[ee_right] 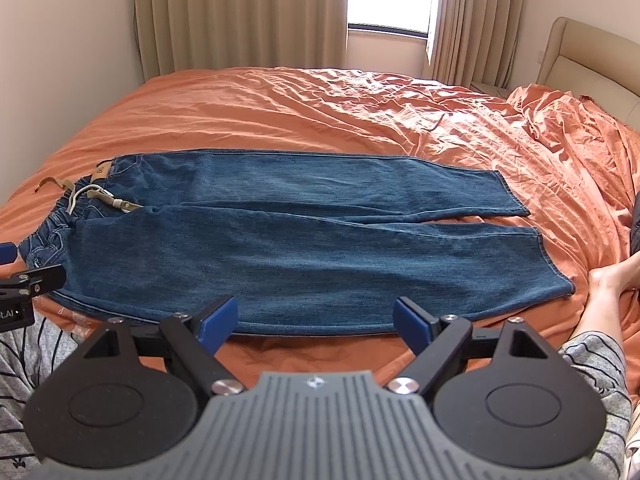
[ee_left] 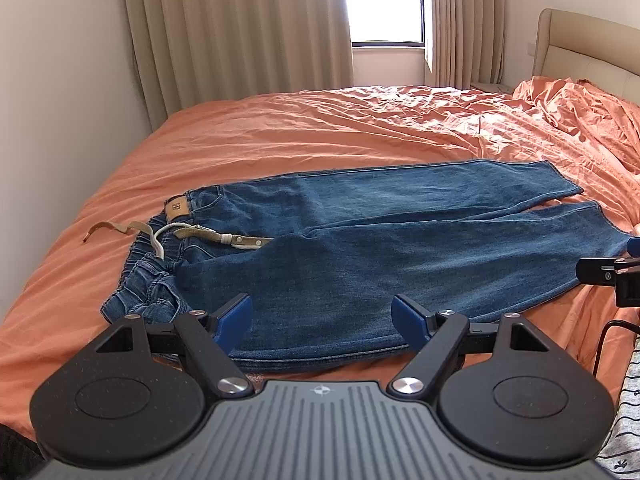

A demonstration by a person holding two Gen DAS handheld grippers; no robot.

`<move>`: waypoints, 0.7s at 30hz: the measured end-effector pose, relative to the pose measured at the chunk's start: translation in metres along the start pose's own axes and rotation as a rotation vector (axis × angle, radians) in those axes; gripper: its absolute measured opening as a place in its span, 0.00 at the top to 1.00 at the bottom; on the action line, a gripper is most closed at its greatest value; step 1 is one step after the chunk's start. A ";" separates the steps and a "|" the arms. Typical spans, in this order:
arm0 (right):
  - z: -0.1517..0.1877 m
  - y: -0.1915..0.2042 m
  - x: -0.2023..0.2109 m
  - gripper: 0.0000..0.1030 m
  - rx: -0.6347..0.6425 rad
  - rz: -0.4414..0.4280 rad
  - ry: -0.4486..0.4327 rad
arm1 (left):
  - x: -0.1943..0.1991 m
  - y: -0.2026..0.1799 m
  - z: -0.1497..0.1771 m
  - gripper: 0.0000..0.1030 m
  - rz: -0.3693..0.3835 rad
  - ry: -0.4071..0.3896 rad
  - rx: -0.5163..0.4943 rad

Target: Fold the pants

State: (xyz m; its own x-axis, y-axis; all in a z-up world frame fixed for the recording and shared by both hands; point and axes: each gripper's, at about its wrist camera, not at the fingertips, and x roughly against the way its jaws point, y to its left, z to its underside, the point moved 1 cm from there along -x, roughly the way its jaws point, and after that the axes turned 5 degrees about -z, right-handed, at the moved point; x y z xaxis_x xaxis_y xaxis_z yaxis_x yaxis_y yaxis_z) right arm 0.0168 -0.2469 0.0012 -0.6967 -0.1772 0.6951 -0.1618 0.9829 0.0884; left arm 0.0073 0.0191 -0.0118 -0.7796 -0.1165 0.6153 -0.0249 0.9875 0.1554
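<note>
- Jeans (ee_right: 288, 248) lie flat on the orange bed sheet (ee_right: 320, 120), long axis left-right, waistband (ee_left: 176, 208) left, hems right.
- Left gripper (ee_left: 322, 322) and right gripper (ee_right: 316, 320) both hover spread wide and empty at the near edge.
- Risk, I'd guess: the loose belt (ee_left: 120, 229) snags, or a pinch grabs only the top layer and the fold skews.

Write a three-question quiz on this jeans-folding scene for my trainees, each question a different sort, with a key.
1. True or false: the left gripper is shut on the jeans.
2. Which end of the jeans lies nearer the headboard? A) waistband B) leg hems
3. Fill in: the jeans lie on an ______ bedsheet.

Key: 1 false, both the left gripper and the right gripper have their fingers apart and hold nothing; 2 B; 3 orange.
</note>
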 end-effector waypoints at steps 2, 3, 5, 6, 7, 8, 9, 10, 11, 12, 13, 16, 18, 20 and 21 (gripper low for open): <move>0.000 0.000 0.001 0.21 0.004 0.002 0.000 | 0.000 0.001 0.000 0.10 -0.001 0.001 0.002; 0.000 0.000 0.001 0.21 0.004 0.002 0.000 | 0.000 0.000 0.000 0.10 0.001 0.002 0.003; 0.000 0.001 0.001 0.21 0.004 0.001 0.000 | 0.001 0.000 0.001 0.10 0.001 0.001 0.002; 0.000 0.001 0.001 0.21 0.004 0.002 0.000 | 0.001 0.000 0.000 0.10 0.001 0.001 0.002; 0.000 0.001 0.001 0.21 0.005 0.003 0.000 | 0.000 0.000 0.000 0.10 0.000 0.002 0.000; 0.000 0.001 0.001 0.21 0.005 0.003 0.000 | 0.000 0.000 0.000 0.10 0.000 0.002 0.000; 0.000 0.001 0.001 0.21 0.006 0.004 0.000 | 0.000 0.000 0.000 0.10 0.000 0.002 0.001; -0.001 0.001 0.001 0.21 0.007 0.004 0.000 | 0.000 0.001 0.000 0.10 0.001 0.002 0.003; -0.001 0.001 0.001 0.21 0.006 0.004 0.000 | 0.000 0.000 -0.001 0.10 0.001 0.002 0.003; -0.001 0.001 0.001 0.21 0.006 0.004 0.000 | 0.000 0.001 0.000 0.10 0.001 0.002 0.004; -0.001 0.001 0.001 0.21 0.007 0.004 0.000 | 0.001 0.000 -0.001 0.10 -0.001 0.002 0.006; -0.001 0.000 0.001 0.21 0.007 0.003 0.000 | 0.001 0.001 -0.002 0.10 0.000 0.003 0.008; -0.001 0.001 0.001 0.21 0.007 0.004 0.000 | 0.001 0.001 -0.001 0.10 0.000 0.004 0.009; -0.001 0.001 0.001 0.21 0.007 0.004 0.001 | 0.001 0.002 -0.002 0.10 0.001 0.004 0.009; -0.001 0.001 0.001 0.21 0.007 0.004 0.002 | 0.002 0.002 -0.002 0.10 0.000 0.004 0.009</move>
State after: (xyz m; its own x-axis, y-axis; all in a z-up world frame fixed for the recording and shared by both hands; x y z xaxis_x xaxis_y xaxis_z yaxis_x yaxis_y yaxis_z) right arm 0.0167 -0.2462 0.0033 -0.6961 -0.1729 0.6968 -0.1638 0.9832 0.0804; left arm 0.0070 0.0209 -0.0093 -0.7773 -0.1164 0.6183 -0.0302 0.9885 0.1482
